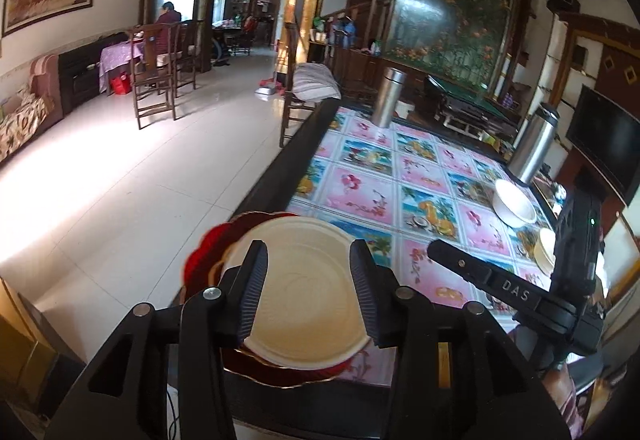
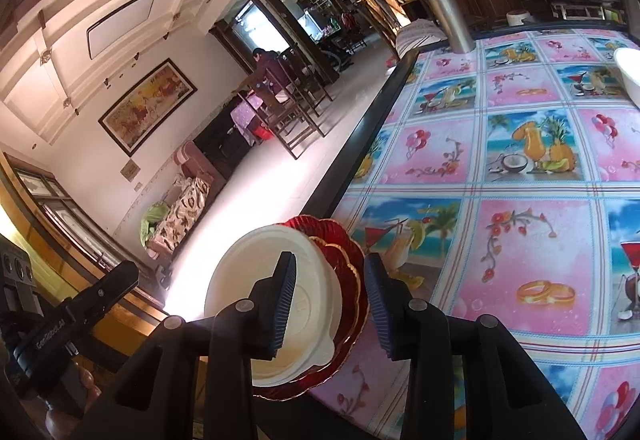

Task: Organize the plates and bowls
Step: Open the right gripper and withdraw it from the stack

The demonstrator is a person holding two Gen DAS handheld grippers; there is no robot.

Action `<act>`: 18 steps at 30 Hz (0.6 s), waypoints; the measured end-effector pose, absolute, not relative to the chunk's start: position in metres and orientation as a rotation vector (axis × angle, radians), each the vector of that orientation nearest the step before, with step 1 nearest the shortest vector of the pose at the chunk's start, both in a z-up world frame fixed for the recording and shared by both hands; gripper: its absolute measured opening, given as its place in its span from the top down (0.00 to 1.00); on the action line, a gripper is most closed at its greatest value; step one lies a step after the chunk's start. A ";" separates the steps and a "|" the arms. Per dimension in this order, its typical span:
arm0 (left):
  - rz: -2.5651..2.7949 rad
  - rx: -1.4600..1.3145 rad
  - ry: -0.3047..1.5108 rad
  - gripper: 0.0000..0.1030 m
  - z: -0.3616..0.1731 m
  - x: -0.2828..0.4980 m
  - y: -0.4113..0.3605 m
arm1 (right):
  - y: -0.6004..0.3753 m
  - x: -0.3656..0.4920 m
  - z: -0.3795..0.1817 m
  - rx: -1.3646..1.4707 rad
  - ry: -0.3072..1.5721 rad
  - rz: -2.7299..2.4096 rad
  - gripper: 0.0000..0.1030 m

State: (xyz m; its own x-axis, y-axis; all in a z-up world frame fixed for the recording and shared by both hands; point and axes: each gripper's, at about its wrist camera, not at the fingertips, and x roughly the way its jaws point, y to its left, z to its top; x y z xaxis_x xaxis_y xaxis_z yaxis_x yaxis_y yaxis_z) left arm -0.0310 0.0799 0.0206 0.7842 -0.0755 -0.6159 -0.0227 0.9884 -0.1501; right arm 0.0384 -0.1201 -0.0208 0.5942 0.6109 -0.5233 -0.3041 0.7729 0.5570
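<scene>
Stack: we see a cream bowl [image 1: 304, 300] sitting on red plates [image 1: 204, 256] with gold rims, at the near corner of the table [image 1: 304, 143]; the plates look to overhang the dark table edge slightly.
Left gripper [image 1: 308, 292]: our fingers stand apart above the cream bowl, holding nothing.
Right gripper [image 2: 330, 304]: our fingers are also apart and empty, hovering over the right rim of the same stack.
Other dishes: a white bowl [image 1: 514, 201] lies well apart on the far right, near a steel flask [image 1: 534, 145], with another pale dish [image 1: 546, 250] just past the right gripper's body; a second flask [image 1: 388, 95] stands near the far end of the table.
Tipping risk: we judge the stack could slide or tip off the corner onto the tiled floor [image 1: 132, 175] if we press down on its overhanging side.
Collision risk: both grippers crowd one stack, so our fingers could knock each other or nudge the bowl sideways.
Grip risk: the bowl's smooth rim may slip if we pinch it shallowly, and the glossy tablecloth [image 2: 520, 167] probably gives little friction.
Reach risk: in fetching the far bowls we could brush a flask and topple it.
</scene>
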 end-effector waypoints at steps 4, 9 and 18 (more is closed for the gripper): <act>-0.173 -0.074 0.764 0.60 0.006 -0.020 0.019 | -0.153 0.040 -0.023 0.485 0.756 0.516 0.59; -0.345 0.001 0.920 0.59 -0.023 -0.011 -0.057 | -0.203 0.038 -0.030 0.541 0.747 0.462 0.58; -0.429 0.114 0.989 0.59 -0.032 0.020 -0.149 | -0.331 0.031 -0.034 0.657 0.681 0.291 0.57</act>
State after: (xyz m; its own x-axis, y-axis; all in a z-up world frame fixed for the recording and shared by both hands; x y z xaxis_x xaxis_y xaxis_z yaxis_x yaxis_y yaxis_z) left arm 0.0200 -0.1492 -0.0324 0.4734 -0.2989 -0.8286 0.4008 0.9107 -0.0996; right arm 0.0310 -0.3307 -0.0336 0.7473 0.4517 -0.4874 -0.0396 0.7624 0.6459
